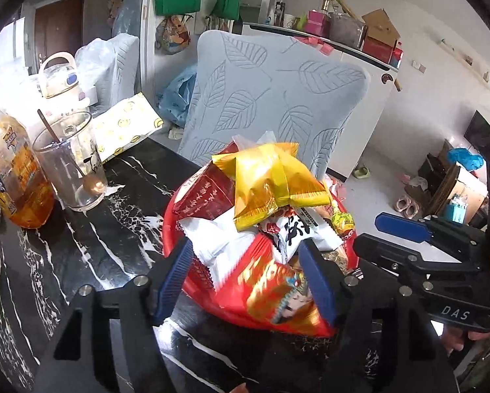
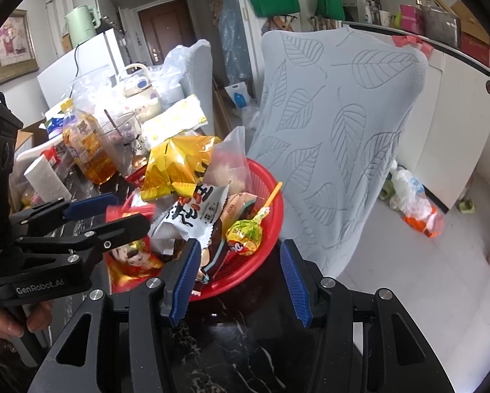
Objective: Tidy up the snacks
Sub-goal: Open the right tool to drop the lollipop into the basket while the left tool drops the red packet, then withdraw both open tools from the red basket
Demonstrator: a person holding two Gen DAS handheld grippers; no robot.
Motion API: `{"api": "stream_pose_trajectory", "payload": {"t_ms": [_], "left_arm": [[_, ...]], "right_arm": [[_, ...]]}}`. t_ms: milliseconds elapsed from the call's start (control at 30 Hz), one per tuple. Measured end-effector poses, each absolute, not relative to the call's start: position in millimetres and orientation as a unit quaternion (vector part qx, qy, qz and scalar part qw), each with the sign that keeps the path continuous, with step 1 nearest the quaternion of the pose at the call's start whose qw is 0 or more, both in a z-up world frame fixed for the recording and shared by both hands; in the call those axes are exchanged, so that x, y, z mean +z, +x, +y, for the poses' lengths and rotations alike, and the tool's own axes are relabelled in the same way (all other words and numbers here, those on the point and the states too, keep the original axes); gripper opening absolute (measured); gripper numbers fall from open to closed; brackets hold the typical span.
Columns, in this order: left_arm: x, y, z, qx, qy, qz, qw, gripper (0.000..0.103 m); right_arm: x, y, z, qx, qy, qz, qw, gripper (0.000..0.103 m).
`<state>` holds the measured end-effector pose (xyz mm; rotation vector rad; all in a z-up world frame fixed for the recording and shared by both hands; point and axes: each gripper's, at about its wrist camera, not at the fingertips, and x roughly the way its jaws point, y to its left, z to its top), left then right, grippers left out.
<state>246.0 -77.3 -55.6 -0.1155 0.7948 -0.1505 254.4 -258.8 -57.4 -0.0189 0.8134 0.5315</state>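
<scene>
Your left gripper [image 1: 248, 281] hangs over the near edge of the red basket [image 1: 169, 219], jaws apart, with the red packet [image 1: 277, 291] lying loose between them. Your right gripper [image 2: 240, 281] is parted too, nothing in it, just beside the basket on the black table [image 1: 81, 245].

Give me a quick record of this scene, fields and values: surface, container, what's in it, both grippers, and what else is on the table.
surface: black marble table
container: red basket, heaped
contents: gold packet on top, white packet, lollipop, red packet at the near rim
left gripper: open, red packet between its fingers, pads not pressing it
right gripper: open, empty, at the basket's near rim
also on table: tea bottle, glass with a spoon
behind: leaf-pattern chair
</scene>
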Motion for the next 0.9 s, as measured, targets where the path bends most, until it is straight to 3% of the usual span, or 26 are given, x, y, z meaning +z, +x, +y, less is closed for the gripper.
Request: {"api": "stream_pose_trajectory", "payload": {"t_ms": [467,900], "left_arm": [[-40.3,234.0,-78.3,-0.061,-0.043,0.365,0.928,0.066],[7.9,201.6,-69.1,-0.045,-0.036,0.331,0.942,0.066]], "right_arm": [[-54.6,249.8,-258.8,0.258,-0.007,0.386,0.886,0.050],[-14.6,227.4,-252.4,0.267,-0.008,0.350,0.898,0.050]]}}
